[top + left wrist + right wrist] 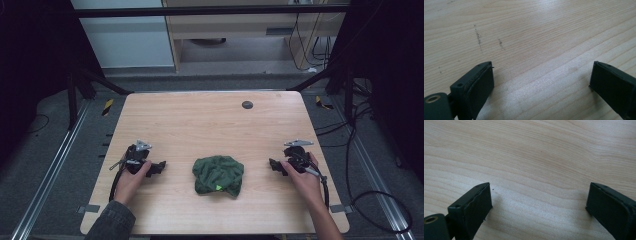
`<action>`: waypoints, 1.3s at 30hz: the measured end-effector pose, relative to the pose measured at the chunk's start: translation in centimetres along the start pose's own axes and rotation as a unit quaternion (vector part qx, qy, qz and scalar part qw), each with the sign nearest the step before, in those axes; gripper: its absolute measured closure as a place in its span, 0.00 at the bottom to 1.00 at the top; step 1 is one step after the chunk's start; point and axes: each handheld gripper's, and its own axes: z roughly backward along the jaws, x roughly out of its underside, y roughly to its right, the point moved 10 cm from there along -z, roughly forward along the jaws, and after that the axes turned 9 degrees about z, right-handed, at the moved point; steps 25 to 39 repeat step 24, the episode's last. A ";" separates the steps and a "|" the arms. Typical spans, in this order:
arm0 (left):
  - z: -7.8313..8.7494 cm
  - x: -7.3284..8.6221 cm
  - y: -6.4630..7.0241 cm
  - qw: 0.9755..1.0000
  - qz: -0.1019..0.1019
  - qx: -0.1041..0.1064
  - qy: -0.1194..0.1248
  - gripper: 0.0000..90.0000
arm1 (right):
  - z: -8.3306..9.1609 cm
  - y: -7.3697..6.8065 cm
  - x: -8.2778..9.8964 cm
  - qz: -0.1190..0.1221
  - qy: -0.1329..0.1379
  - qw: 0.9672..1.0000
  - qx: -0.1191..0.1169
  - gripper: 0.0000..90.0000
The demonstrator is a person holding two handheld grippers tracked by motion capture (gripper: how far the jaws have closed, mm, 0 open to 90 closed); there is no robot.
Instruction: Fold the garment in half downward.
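Note:
A crumpled dark green cloth [218, 174] lies in a heap on the wooden table [210, 120], near the front and about midway between my hands. My left gripper [161, 166] rests on the table to the cloth's left, pointing toward it with a gap between them. My right gripper [272, 164] rests to the cloth's right, also pointing inward and apart from it. In the left gripper view my left gripper [541, 75] is open over bare wood. In the right gripper view my right gripper [539, 196] is open the same way, nothing between its fingers.
A small dark round disc [247, 104] sits near the table's far edge. Black cables [370, 200] trail over the floor on the right. Metal rails [55, 170] run along both sides of the table.

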 end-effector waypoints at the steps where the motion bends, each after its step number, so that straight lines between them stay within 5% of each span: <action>1: 0.0 0.0 0.0 1.000 0.000 0.000 0.000 0.05 | 0.0 0.1 0.0 -0.002 0.002 1.000 0.002 0.06; 20: -0.3 0.0 0.1 1.000 0.003 -0.002 0.016 0.00 | -1.1 -0.2 -0.6 -0.033 0.014 0.998 0.052 0.00; 39: -0.3 0.0 0.1 1.000 0.008 -0.002 0.018 0.00 | -1.3 -0.4 -0.9 -0.037 0.013 0.998 0.055 0.00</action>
